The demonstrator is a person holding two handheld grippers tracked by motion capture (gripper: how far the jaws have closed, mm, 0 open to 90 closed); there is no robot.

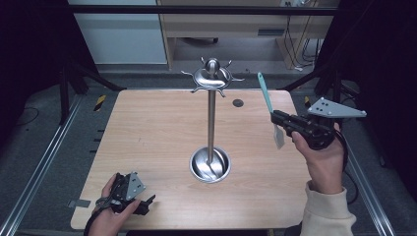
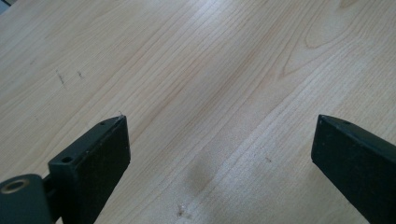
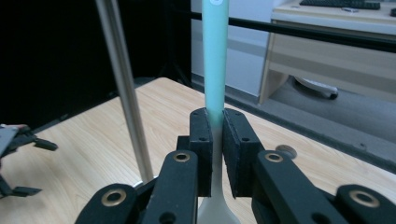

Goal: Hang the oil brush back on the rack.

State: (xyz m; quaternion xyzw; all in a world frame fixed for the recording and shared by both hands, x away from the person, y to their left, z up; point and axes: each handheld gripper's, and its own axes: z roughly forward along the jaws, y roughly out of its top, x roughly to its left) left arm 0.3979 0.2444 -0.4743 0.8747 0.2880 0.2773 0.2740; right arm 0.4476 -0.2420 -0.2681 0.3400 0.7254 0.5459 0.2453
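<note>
Right hand-held gripper (image 1: 281, 118), right of frame, is clamped on the teal spatula (image 1: 266, 96), handle up. The hook stand (image 1: 212, 78) lies to its left, nearer this hand. Left hand-held gripper (image 1: 147, 204) rests wide apart and empty, lower left, on the surface (image 1: 147, 128).

Teal-handled spatula (image 1: 269, 105) upright, blade down

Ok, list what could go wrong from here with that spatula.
The right gripper clamps the teal spatula on its thin neck; it could pivot or slip. The hook stand is tall on a small base; a bump at the hooks might tip it. The left gripper rests open, away from it.
</note>
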